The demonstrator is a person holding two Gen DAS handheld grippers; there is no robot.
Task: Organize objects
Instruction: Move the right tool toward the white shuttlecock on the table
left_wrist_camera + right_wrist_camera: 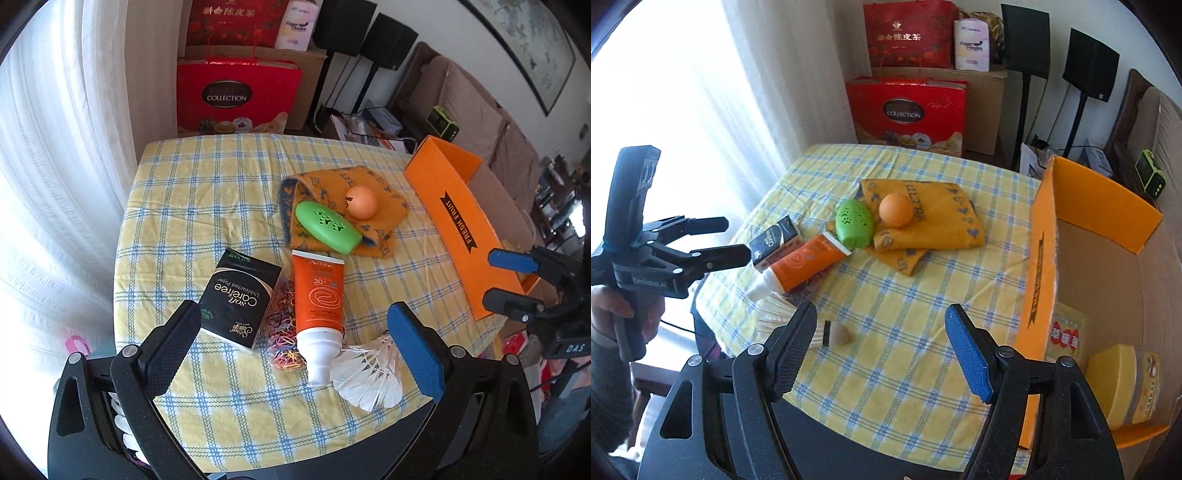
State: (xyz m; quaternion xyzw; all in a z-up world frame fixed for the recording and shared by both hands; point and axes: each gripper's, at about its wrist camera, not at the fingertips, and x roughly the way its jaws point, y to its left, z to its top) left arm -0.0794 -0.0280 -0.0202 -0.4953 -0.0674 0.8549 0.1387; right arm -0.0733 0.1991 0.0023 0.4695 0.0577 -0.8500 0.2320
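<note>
Holding both grippers above the near edge of the checked tablecloth (207, 192), you have nothing in either one.

Left gripper (291, 334): jaws spread wide, released, hovering over the near-left cluster of items. Seen from the right wrist view it sits off the table's left edge, fingers apart, your left hand (628, 314) around its handle.

Items, left to right, in the left wrist view:
- black tissue pack (242, 297), lying flat, near-left on the cloth.
- loose pile of coloured hair bands (282, 332), between the pack and the tube, partly under both.
- orange sunscreen tube (317, 306), lying flat with its white cap toward you, touching the bands.
- white shuttlecock (369, 376), feathers beside the tube's cap; its cork end shows in the right wrist view (844, 334).
- green oval case (327, 226) with paw-print holes, resting on the near edge of the folded orange towel (384, 218).
- orange ball (362, 202), on the towel, just beside the green case.

Right gripper (881, 354): jaws wide apart, released, above bare cloth between the shuttlecock and the box.

Orange cardboard box (1039, 236), open-topped, stands at the table's right edge. Inside it lie a yellow block (1115, 380) and printed packets (1067, 336); their labels are too small to read.
</note>
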